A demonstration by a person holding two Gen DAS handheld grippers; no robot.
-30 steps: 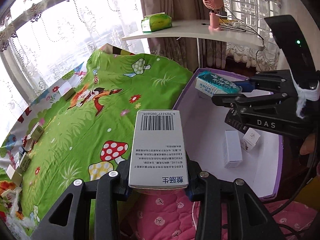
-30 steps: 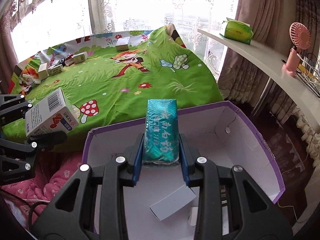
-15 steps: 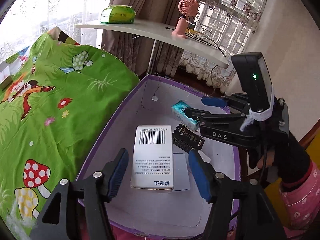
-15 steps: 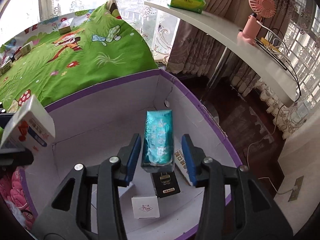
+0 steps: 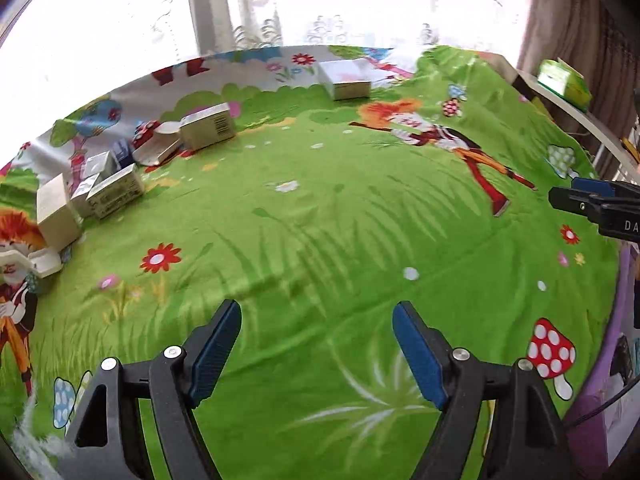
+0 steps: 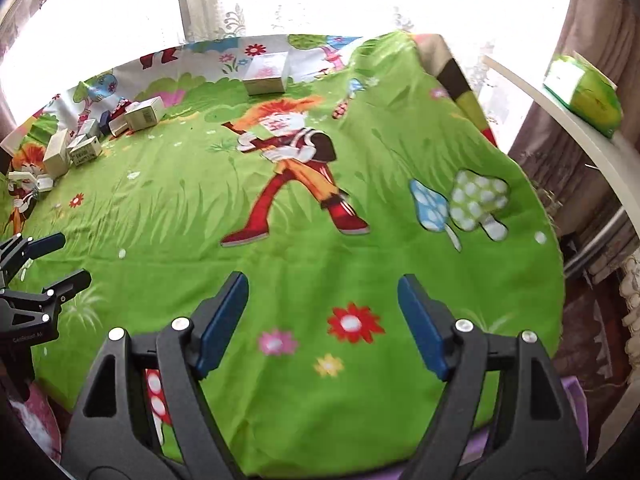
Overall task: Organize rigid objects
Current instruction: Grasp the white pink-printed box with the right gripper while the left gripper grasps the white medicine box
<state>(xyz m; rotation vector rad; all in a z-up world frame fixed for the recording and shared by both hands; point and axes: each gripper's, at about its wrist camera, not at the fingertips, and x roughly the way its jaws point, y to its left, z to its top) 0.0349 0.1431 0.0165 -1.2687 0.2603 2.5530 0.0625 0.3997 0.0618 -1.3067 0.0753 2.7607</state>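
Note:
Both grippers hang over a green cartoon-print cloth (image 5: 320,220) on the table. My left gripper (image 5: 316,312) has its jaws opening, with only cloth between the blue pads. My right gripper (image 6: 322,284) is also opening and holds nothing. Each shows in the other's view: the right gripper (image 5: 592,204) at the right edge, the left gripper (image 6: 44,260) at the left edge. Several small cartons lie at the far left: a barcoded box (image 5: 206,130), a pale box (image 5: 116,192), a tall box (image 5: 58,212). A white box (image 5: 344,80) (image 6: 266,74) sits alone at the back.
The purple storage box (image 5: 600,400) (image 6: 576,396) stands off the table's near right edge, mostly out of frame. A curved white shelf (image 6: 560,120) with a green tissue pack (image 6: 584,96) runs along the right. Curtained windows are behind.
Both grippers let go of their boxes over the purple storage box, opened wide and swung left, back over the green cloth. The white carton and the teal pack are out of view.

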